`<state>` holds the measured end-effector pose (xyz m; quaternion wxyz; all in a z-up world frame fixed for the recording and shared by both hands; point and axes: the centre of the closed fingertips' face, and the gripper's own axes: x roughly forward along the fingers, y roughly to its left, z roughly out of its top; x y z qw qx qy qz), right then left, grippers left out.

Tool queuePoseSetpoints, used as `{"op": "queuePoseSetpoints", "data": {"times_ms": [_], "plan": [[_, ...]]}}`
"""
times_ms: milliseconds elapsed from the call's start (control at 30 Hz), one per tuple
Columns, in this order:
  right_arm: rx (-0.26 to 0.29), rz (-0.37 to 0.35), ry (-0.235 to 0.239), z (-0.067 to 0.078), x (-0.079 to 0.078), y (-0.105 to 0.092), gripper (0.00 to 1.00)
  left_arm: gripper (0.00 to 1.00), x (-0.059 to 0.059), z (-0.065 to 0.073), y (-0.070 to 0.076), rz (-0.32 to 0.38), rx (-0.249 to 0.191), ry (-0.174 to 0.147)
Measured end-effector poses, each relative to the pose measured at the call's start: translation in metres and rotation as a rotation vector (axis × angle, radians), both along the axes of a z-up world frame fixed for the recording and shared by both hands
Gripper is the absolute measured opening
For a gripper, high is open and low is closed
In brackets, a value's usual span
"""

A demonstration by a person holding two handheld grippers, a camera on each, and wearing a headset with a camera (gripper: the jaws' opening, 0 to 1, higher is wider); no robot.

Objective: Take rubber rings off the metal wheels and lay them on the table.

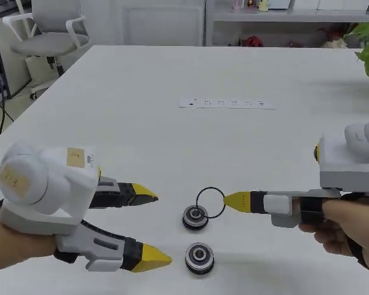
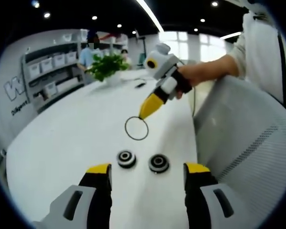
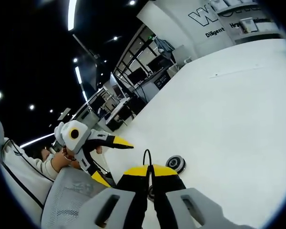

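While my left tongs [image 1: 163, 228] hang wide open at the left, I judge to steady a wheel, the near wheel [image 1: 199, 257] and far wheel [image 1: 195, 217] sit close together on the tabletop [image 1: 172, 141] just right of them. Further right, my right tongs [image 1: 227, 201] pinch the rubber ring [image 1: 210, 188] by its edge, apparently free of the far wheel, ready to lay flat.

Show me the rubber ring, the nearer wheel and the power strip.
rubber ring [image 1: 210, 188], head view, top of its loop.
nearer wheel [image 1: 199, 257], head view, centre hub.
power strip [image 1: 227, 103], head view, its middle.
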<state>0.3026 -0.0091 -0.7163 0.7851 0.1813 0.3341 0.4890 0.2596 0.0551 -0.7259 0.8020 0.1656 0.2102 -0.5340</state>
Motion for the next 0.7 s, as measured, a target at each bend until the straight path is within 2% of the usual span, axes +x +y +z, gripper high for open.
{"op": "queuePoseSetpoints", "data": {"times_ms": [100, 200, 400, 700], "plan": [[0.007, 0.005, -0.004, 0.003, 0.0, 0.004, 0.0, 0.68, -0.004, 0.003, 0.002, 0.009, 0.0, -0.004], [0.006, 0.014, -0.01, 0.004, -0.002, 0.007, 0.0, 0.7, -0.009, 0.005, 0.004, 0.013, -0.02, -0.003], [0.011, 0.025, -0.018, 0.008, -0.004, 0.014, 0.0, 0.76, -0.008, 0.006, 0.016, 0.062, -0.011, -0.021], [0.012, 0.039, -0.027, 0.009, -0.006, 0.024, 0.0, 0.79, -0.012, 0.002, 0.033, 0.142, -0.051, -0.005]]}}
